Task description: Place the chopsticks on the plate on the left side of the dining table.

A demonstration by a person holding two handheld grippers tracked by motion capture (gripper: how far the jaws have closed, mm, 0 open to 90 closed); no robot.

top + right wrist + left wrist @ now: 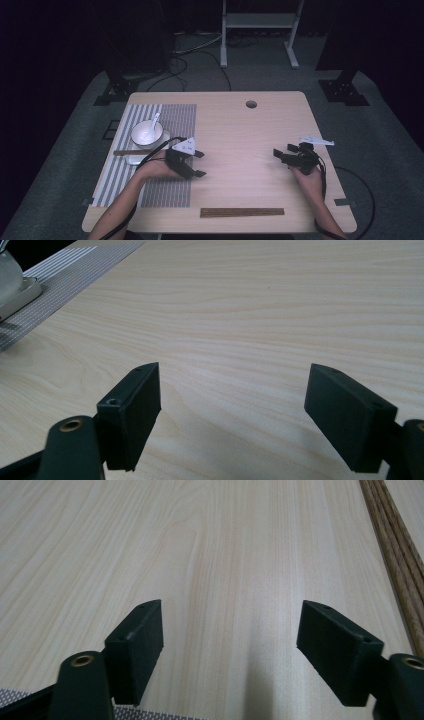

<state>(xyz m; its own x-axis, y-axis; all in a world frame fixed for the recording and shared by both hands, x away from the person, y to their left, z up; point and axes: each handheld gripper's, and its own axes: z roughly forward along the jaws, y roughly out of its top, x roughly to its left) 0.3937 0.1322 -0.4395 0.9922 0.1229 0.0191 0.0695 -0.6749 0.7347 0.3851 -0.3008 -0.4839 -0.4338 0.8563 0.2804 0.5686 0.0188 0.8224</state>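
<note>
I see my left gripper (195, 164) gaping wide and empty at the striped mat's (165, 190) right edge; my right gripper (282, 151) gapes wide, empty, over bare table (240, 140).

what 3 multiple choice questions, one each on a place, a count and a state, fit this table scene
1. Where does the white bowl sit?
A. on the striped mat at the table's left
B. beside the right gripper
C. on the floor

2. How many wooden sticks lie near the table's front edge?
A. none
B. one pair lying together
C. five scattered ones

3. How do the left gripper's jaws stand?
A. shut on a spoon
B. shut on the bowl
C. open with nothing between them

Key: 1 A, the bowl with its spoon rests on a small plate on the striped mat. 2 B, the chopsticks lie side by side along the front edge. 3 C, the left gripper shows only bare table between its jaws.
</note>
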